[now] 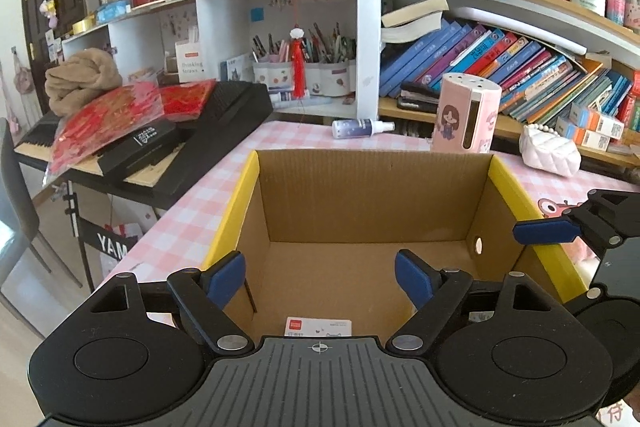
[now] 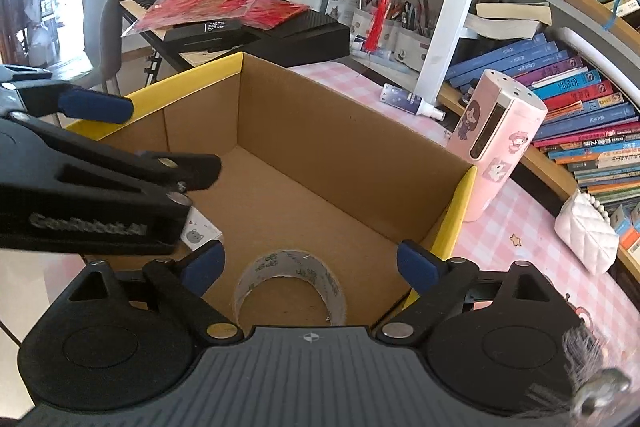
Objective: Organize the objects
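Observation:
An open cardboard box with yellow edges stands on the pink checked table. My left gripper hangs open over the box's near end, with nothing between its blue pads. Below it a white card packet lies on the box floor. My right gripper is open too, right above a roll of clear tape that rests on the box floor; the pads do not touch it. The same white packet shows beside the tape. Each view catches one of the other gripper's fingers at its side.
Behind the box stand a pink cylinder with cartoon stickers, a lying spray bottle and a white quilted purse. Bookshelves fill the back and right. A keyboard piano piled with red packets sits to the left.

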`<state>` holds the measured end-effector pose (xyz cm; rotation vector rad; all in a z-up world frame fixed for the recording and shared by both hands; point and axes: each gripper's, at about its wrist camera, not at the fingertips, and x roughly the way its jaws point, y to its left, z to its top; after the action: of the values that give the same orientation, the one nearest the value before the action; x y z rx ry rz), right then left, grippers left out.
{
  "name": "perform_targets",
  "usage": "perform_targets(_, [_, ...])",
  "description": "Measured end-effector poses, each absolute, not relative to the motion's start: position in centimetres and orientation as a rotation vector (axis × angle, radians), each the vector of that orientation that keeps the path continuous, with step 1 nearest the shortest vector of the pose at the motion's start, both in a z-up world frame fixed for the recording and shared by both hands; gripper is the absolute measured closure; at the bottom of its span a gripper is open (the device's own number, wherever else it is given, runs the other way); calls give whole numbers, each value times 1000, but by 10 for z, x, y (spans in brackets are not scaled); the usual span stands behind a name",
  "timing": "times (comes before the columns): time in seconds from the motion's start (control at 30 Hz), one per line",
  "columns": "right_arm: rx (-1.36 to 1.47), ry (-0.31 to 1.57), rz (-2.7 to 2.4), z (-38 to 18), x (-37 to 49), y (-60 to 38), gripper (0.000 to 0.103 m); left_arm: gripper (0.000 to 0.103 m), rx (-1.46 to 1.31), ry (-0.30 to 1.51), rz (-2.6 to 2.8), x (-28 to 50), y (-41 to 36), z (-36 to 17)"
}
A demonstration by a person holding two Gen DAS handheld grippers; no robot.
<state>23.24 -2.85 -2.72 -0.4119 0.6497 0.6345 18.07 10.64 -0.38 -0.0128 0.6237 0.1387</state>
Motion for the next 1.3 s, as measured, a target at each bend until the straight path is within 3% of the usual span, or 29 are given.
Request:
perform_targets(0.27, [-430,625,615,-26,230,-29,5,8,-21,597,179,174,109,1])
perform_targets(0.63, [-363,508,596,-1,203,-40,2,5,-83,511,238,147,122,20])
perform_targets(1.3, [-265,480,413,15,140,-74,2,3,-65,506,226,93,107,21])
